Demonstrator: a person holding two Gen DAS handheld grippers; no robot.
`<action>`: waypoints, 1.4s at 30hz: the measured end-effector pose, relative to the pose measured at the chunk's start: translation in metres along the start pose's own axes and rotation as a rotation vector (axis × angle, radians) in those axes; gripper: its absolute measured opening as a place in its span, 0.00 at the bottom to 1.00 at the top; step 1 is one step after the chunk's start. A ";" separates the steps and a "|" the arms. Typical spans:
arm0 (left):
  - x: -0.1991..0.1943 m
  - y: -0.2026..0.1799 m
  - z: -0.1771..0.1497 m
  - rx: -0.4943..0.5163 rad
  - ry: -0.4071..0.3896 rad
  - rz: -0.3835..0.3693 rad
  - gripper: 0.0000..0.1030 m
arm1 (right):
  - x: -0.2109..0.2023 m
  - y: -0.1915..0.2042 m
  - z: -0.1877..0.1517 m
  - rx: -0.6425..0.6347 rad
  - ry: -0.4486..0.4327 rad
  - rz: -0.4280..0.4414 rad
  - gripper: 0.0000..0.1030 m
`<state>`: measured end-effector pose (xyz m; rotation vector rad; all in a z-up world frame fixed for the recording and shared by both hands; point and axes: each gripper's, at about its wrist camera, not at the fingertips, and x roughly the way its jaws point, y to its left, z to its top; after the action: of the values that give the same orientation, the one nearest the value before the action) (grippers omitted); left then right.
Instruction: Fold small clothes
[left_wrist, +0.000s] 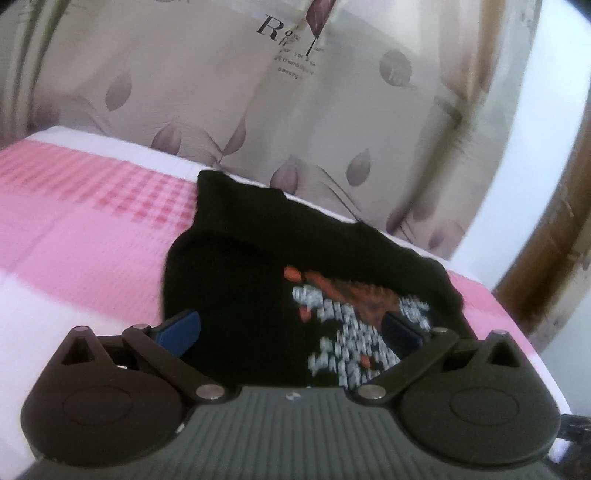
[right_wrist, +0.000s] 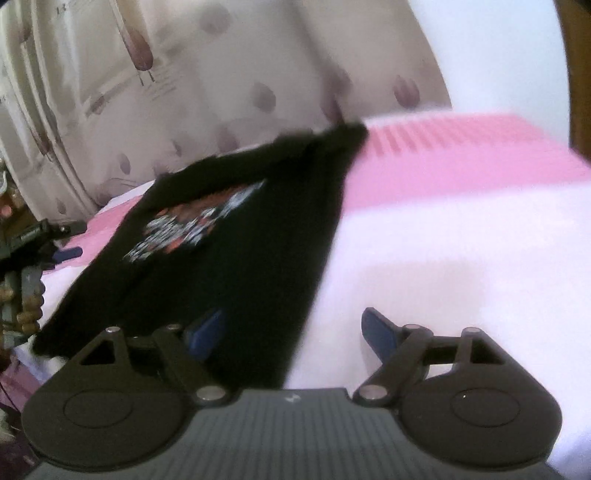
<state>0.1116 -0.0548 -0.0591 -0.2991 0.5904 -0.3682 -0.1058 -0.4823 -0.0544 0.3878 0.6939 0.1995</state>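
Note:
A small black T-shirt with a red and white print lies on the pink and white bedspread, partly folded along its far edge. My left gripper hovers over its near part, jaws wide apart, with the cloth lying beneath and not pinched. In the right wrist view the same black T-shirt stretches away to the left. My right gripper stands open at the shirt's near right edge, its left finger over black cloth and its right finger over white bedspread.
A beige curtain with leaf prints hangs right behind the bed's far edge. A brown wooden frame and a white wall stand at the right. Dark clutter sits beyond the bed's left side in the right wrist view.

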 end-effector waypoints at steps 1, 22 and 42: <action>-0.009 0.002 -0.004 0.007 0.013 0.008 1.00 | -0.002 0.003 -0.006 0.025 0.004 0.016 0.79; -0.077 0.033 -0.054 0.121 0.225 0.042 0.36 | -0.088 0.002 -0.017 -0.076 -0.217 -0.327 0.03; -0.079 0.034 -0.065 -0.022 0.210 -0.012 0.07 | -0.009 0.042 -0.048 -0.025 -0.095 -0.030 0.10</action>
<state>0.0208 -0.0019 -0.0850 -0.2871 0.7989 -0.4074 -0.1462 -0.4329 -0.0657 0.3602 0.6029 0.1601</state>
